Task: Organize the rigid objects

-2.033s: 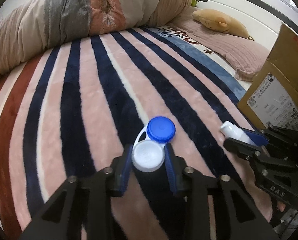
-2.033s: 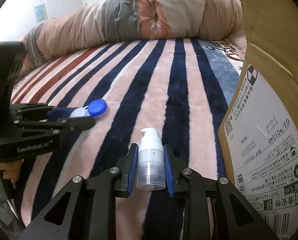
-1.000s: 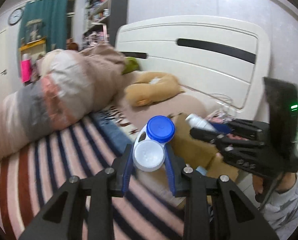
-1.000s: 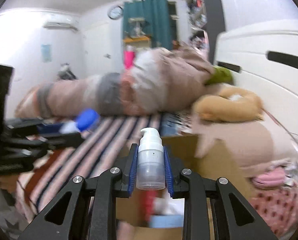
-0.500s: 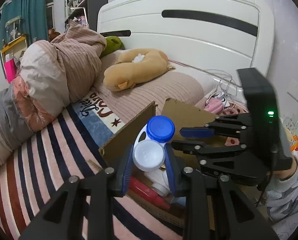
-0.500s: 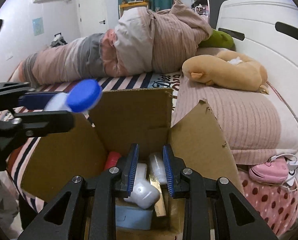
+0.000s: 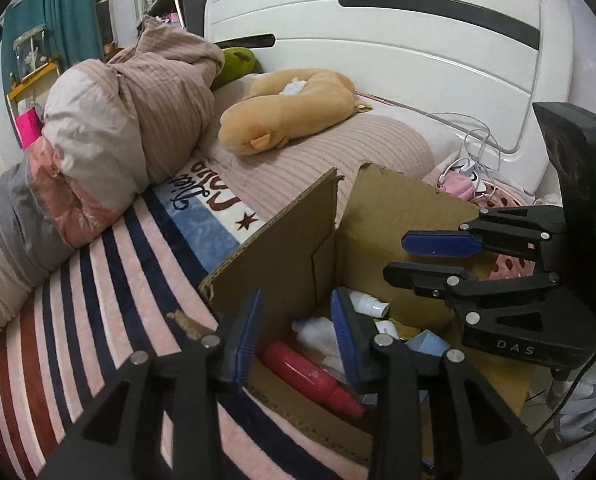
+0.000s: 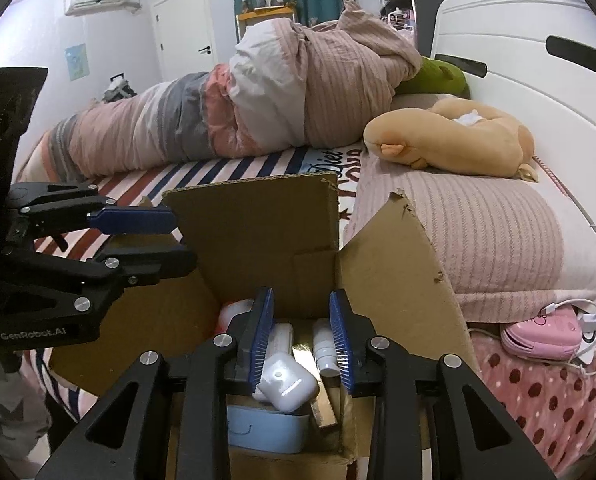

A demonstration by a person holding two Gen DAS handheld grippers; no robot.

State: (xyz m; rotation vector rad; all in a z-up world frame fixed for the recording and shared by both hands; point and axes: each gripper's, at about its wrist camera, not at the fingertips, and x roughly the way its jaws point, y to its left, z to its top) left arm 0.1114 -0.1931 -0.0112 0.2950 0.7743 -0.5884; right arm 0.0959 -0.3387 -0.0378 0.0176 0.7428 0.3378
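An open cardboard box [image 7: 282,248] [image 8: 258,216] stands at the bed's edge. It holds a red bottle [image 7: 310,372], white pump bottles [image 7: 368,304] [image 8: 324,344], a white earbud case [image 8: 288,384] and a light blue case [image 8: 266,428]. My left gripper [image 7: 296,336] is open and empty above the box's near corner; it also shows in the right wrist view [image 8: 154,236]. My right gripper [image 8: 301,340] is open and empty over the box; it also shows in the left wrist view [image 7: 418,256].
A striped blanket [image 7: 98,280] covers the bed. A rolled duvet [image 8: 258,92], a tan plush toy [image 7: 290,108], a green plush [image 8: 434,76] and a white headboard [image 7: 418,52] lie behind. A pink item with white cables [image 8: 546,332] sits right of the box.
My left gripper has opened and the blue-and-white lens case is gone from it. Earlier my right gripper let go of the white pump bottle over the box. Both grippers stay above the box.
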